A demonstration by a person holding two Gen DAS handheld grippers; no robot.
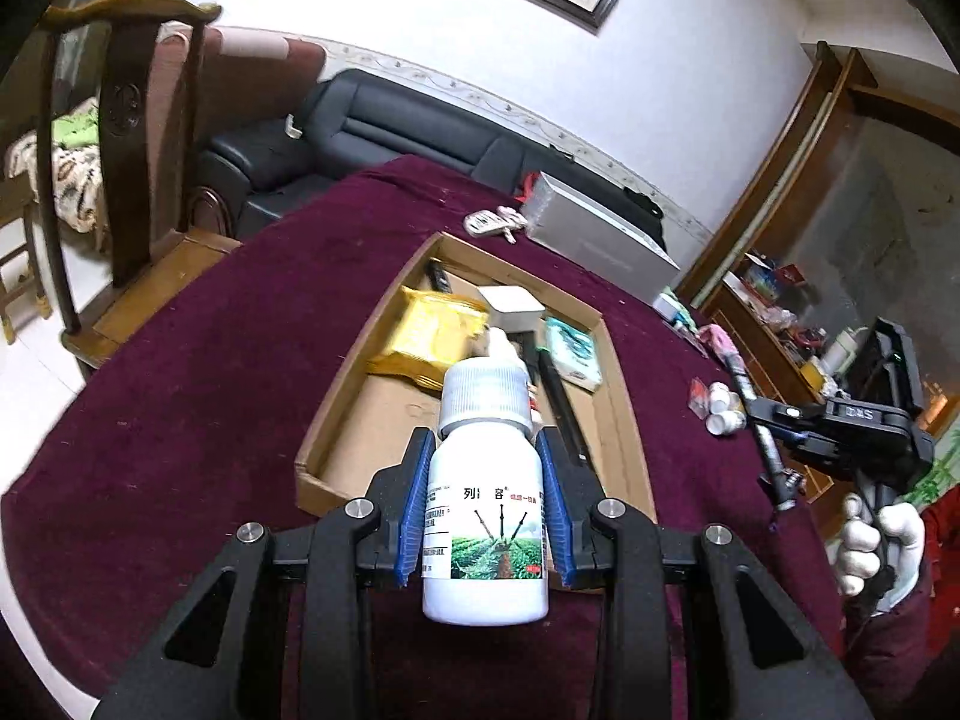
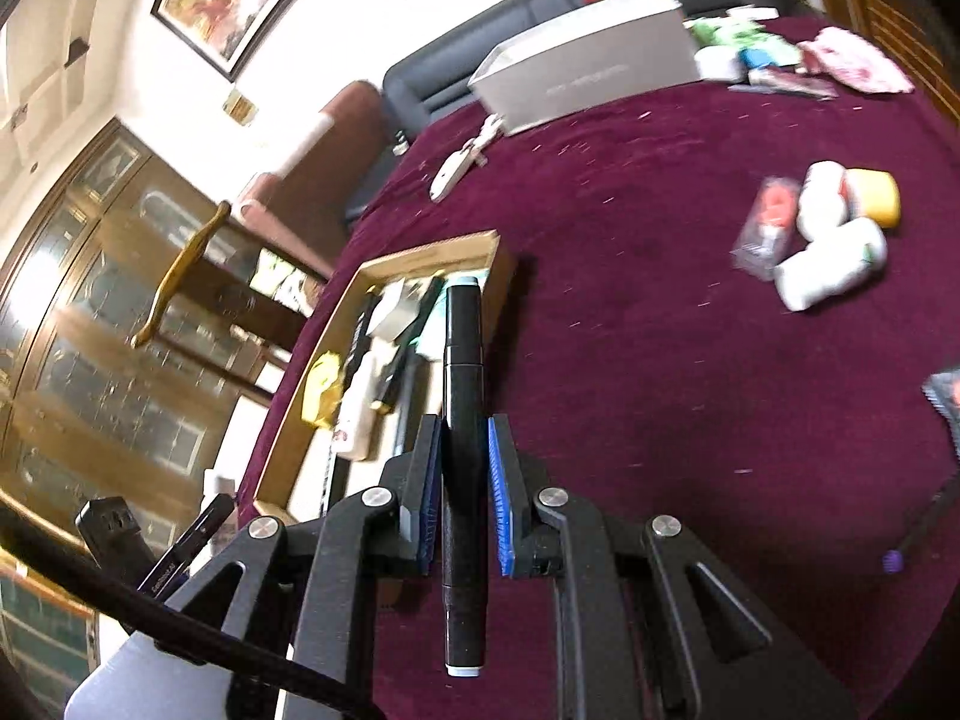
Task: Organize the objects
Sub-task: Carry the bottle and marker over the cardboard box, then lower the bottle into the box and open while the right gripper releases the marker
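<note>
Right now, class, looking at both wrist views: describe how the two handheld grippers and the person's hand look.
Both the left gripper and right gripper have black angular linkage arms with silver round pivot bolts and ribbed blue pads. A black cable runs beside the right one. The hand wears a white glove and a dark red sleeve.

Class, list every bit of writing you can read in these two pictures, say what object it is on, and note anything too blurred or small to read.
"列" and "容", a character between them hidden by glare: large print on the white bottle held in the left gripper.
Red words beside them and the small side print: too small to read.
Lettering on the grey box: too blurred.
Marker in the right gripper: no readable text.
</note>
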